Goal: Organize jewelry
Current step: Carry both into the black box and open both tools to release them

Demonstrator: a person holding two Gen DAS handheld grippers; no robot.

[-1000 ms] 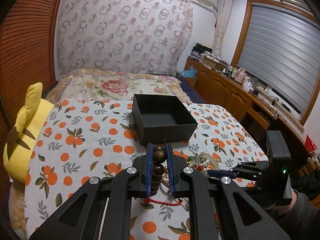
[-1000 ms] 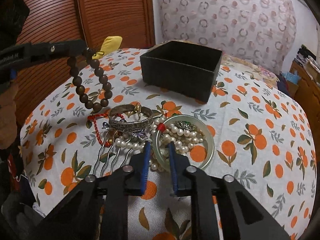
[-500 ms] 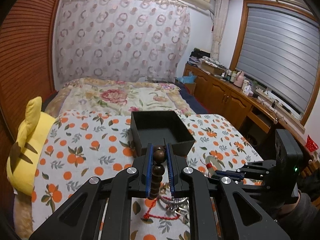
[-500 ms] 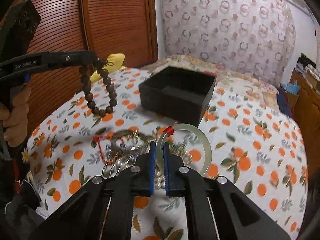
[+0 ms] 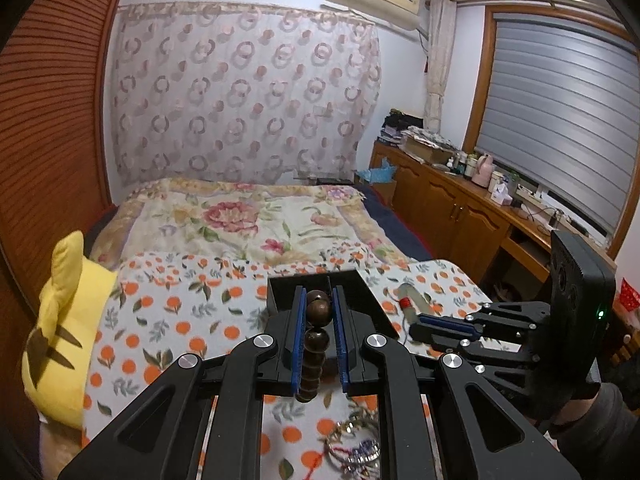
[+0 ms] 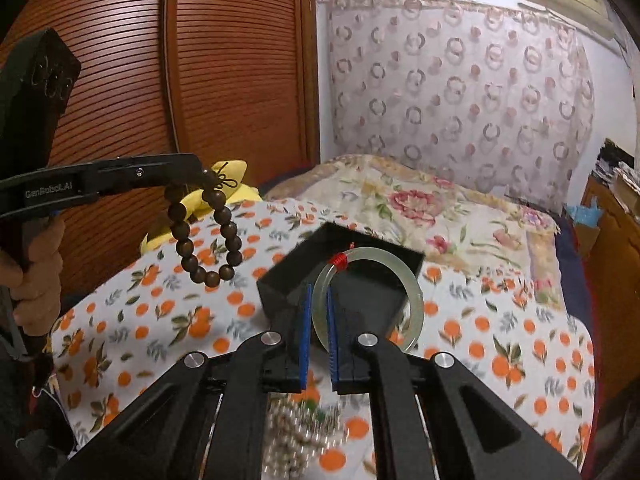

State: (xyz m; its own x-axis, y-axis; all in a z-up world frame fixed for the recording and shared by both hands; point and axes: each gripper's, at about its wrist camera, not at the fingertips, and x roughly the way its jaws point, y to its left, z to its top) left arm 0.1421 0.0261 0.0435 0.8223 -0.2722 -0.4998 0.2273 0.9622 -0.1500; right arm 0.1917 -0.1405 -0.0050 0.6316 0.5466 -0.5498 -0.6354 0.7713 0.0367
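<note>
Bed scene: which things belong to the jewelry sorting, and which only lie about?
Belongs to the job:
- wooden bead bracelet, in left gripper
- jade bangle, in right gripper
- black box
- loose jewelry pile

Just lying about:
- yellow plush toy
- floral blanket

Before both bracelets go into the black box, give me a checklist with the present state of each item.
1. Left hand-held gripper shut on the wooden bead bracelet: ok.
2. Bead bracelet hangs free, clear of the orange-print cloth: ok.
3. Right hand-held gripper shut on the jade bangle: ok.
4. Black box open, no lid on it: ok.
5. Box empty inside: cannot tell, partly hidden.
6. The two grippers apart, not touching: ok.
7. Remaining jewelry pile on the cloth, away from the box: ok.
</note>
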